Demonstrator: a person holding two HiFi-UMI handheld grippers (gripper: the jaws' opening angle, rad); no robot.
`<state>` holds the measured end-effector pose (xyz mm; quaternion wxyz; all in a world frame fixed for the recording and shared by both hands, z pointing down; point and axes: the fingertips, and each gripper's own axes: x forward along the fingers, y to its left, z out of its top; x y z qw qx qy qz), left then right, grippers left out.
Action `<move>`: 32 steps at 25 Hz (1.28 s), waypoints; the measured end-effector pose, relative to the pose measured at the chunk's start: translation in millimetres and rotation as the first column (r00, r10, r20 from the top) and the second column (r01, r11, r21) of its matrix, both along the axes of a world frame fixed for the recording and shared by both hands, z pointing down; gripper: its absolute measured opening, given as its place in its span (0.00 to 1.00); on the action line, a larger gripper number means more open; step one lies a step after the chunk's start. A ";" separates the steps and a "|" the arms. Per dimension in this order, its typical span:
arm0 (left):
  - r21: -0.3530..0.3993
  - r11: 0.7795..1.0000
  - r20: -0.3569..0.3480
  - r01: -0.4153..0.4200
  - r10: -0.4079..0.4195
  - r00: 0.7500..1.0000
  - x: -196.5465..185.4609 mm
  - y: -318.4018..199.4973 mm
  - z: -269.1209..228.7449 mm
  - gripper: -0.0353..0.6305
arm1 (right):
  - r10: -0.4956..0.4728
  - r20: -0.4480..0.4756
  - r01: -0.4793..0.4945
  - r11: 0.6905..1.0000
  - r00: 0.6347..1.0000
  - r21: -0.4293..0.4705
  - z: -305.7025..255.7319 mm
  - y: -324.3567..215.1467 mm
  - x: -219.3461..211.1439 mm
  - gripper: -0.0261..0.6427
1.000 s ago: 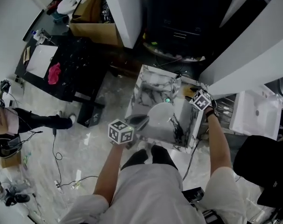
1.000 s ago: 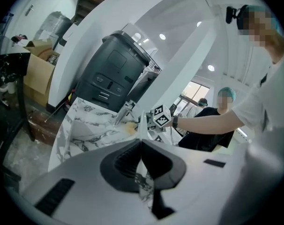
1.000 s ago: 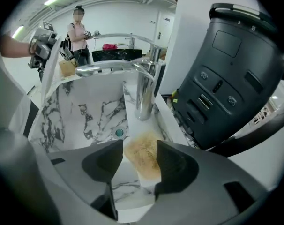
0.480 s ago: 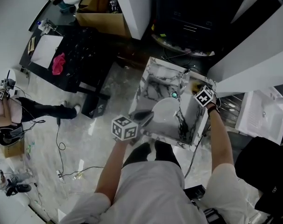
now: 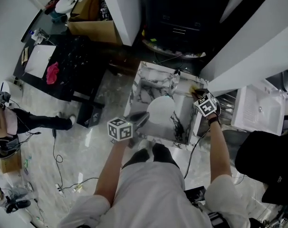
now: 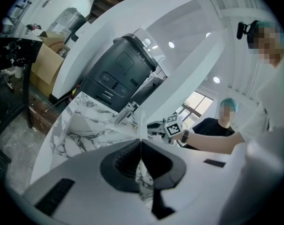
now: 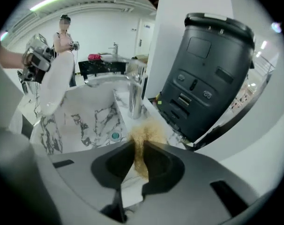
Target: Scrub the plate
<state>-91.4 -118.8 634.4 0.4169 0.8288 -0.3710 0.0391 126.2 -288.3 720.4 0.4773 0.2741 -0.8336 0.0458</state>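
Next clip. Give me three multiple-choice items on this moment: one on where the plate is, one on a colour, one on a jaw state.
1. Where is the plate?
A) on a black table
B) over the sink, in the left gripper
C) on the floor

2. What colour is the scrubber in the right gripper?
A) pink
B) blue
C) golden-brown

3. How do the left jaws stand?
A) shut on the plate's rim
B) wide open
C) shut on a cloth

Key: B, the white disc hangs above the marble basin; C, tan fibres show between jaws that have just been closing on them; A, the thin rim is pinched between them.
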 end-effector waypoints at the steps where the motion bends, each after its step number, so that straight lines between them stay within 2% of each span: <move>1: -0.003 1.000 -0.015 0.002 -0.002 1.000 1.4 -0.4 -1.1 0.08 | 0.003 0.020 -0.003 1.000 1.000 0.029 -18.7 7.7 3.9 0.14; 6: -0.010 1.000 -0.071 -0.005 0.005 0.997 11.6 2.2 -4.0 0.08 | -0.026 0.172 0.005 0.993 0.985 0.118 -104.8 76.4 -15.7 0.14; 10: 0.014 0.999 -0.077 -0.044 0.045 0.996 27.5 -0.2 -12.5 0.07 | -0.126 0.230 0.081 0.977 0.965 0.199 -156.4 130.3 -46.1 0.14; 13: 0.036 0.997 -0.073 -0.073 0.075 0.994 40.8 -0.1 -24.1 0.08 | -0.184 0.261 0.128 0.968 0.948 0.217 -178.9 150.4 -68.5 0.14; 17: 0.070 0.991 -0.082 -0.112 0.118 0.990 57.2 3.7 -41.2 0.08 | -0.267 0.215 0.208 0.942 0.939 0.264 -192.4 162.4 -103.6 0.14; 22: 0.099 0.988 -0.097 -0.120 0.130 0.987 70.0 10.8 -53.4 0.08 | -0.297 0.156 0.240 0.922 0.942 0.305 -196.7 165.6 -125.2 0.14; 27: 0.100 0.987 -0.134 -0.126 0.139 0.981 75.4 17.6 -57.7 0.08 | -0.263 0.109 0.217 0.924 0.959 0.314 -188.5 155.2 -117.4 0.14; 32: 0.098 0.989 -0.134 -0.106 0.119 0.984 67.7 17.8 -57.8 0.08 | -0.176 0.073 0.145 0.937 0.982 0.317 -178.0 141.2 -89.3 0.14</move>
